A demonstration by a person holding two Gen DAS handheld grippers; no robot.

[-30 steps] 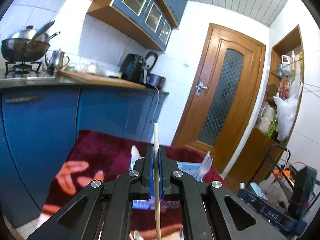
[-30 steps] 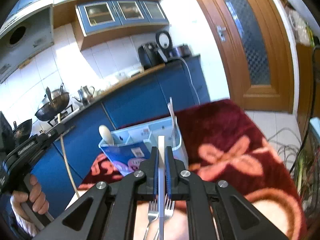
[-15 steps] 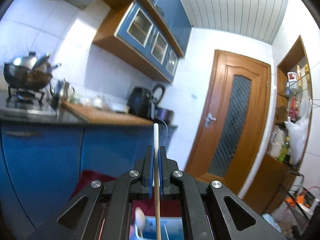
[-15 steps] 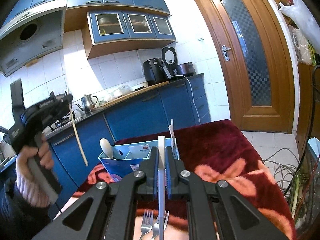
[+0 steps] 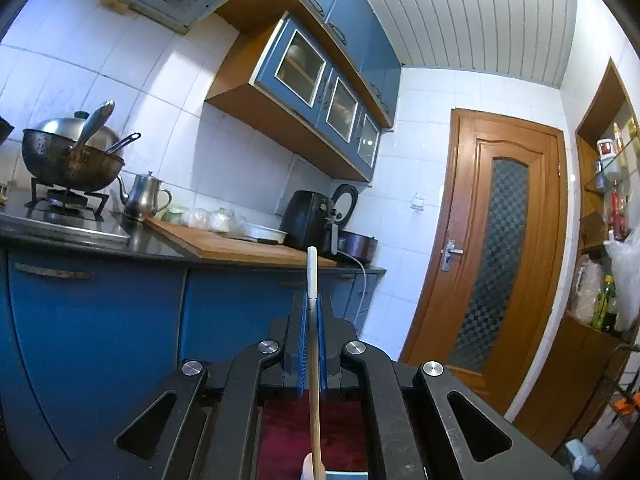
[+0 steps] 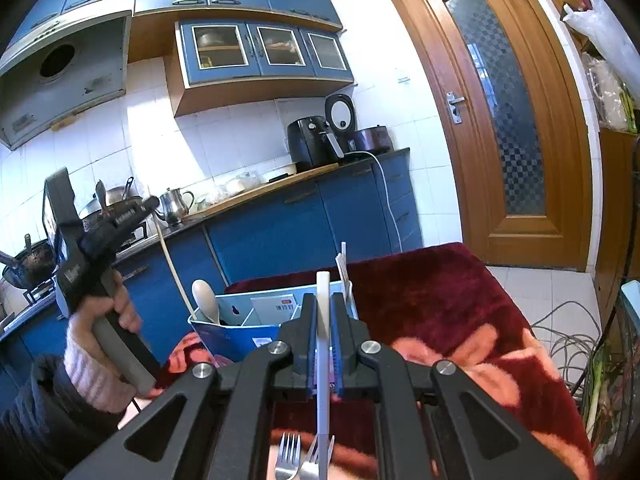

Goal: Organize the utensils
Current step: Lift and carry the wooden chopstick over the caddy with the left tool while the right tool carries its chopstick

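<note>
Raised higher than half a second ago, the left gripper (image 5: pixel 311 308) now looks across the kitchen at the counter, and the blue organizer box that filled the bottom of its view earlier shows only as a pale sliver at the lower edge. Its jaws are pressed together on a wooden chopstick (image 5: pixel 313 344), which stands upright between the blue pads with its pale tip above them. From the right wrist view the same left gripper (image 6: pixel 150 203) is held up at the left by a hand (image 6: pixel 120 308) in a pink cuff, and the chopstick (image 6: pixel 174 268) slants down from it so that its lower end reaches the left rim of the blue organizer box (image 6: pixel 224 334), beside a wooden spoon (image 6: pixel 206 296) standing in the left compartment. A white plastic fork (image 6: pixel 343 270) stands at the right side of the box. The box sits on a dark red blanket (image 6: pixel 432 292) with pink flowers. The right gripper (image 6: pixel 323 304) pinches a white utensil handle (image 6: pixel 322 360) that runs straight through its closed pads, and two metal forks (image 6: pixel 304 454) lie below it on the blanket.
</note>
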